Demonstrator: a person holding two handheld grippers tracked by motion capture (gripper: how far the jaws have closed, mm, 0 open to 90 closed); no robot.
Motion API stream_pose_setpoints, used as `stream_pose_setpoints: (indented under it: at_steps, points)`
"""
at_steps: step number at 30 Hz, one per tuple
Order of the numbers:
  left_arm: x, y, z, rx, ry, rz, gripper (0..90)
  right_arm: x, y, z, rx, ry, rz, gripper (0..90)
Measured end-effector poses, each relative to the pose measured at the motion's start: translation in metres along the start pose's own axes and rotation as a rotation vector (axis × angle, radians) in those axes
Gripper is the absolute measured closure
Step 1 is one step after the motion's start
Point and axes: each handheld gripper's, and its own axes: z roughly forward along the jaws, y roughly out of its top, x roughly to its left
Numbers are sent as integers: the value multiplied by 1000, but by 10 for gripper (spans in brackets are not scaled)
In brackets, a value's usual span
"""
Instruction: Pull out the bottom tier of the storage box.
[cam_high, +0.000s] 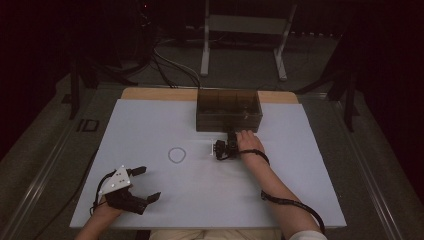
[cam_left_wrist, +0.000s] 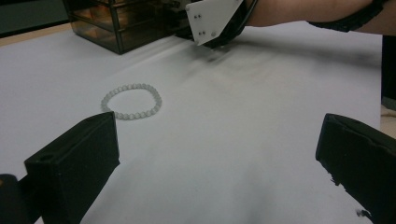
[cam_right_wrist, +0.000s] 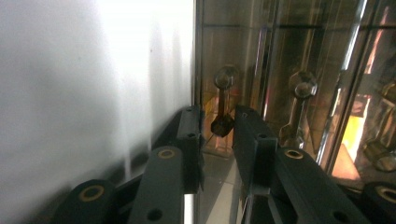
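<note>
Right gripper (cam_right_wrist: 217, 126) jaws narrowed around box (cam_high: 229, 110) knob (cam_right_wrist: 222, 125) at its front edge — left gripper (cam_high: 145, 184) spread wide

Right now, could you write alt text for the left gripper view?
A white bead bracelet lies on the white table beyond the open left gripper. Farther back, the right gripper reaches toward a dark transparent box.

dim lab: cables (cam_high: 170, 65), metal stand (cam_high: 245, 30).
</note>
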Motion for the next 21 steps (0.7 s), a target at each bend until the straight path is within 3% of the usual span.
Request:
stream_pose_setpoints:
  at_steps: [3, 21]
  points:
    - [0, 0, 0, 4, 2, 3, 8, 0, 3, 0, -3, -14, 0, 788]
    - [0, 0, 1, 6, 0, -3, 9, -1, 3, -6, 4, -13, -15, 804]
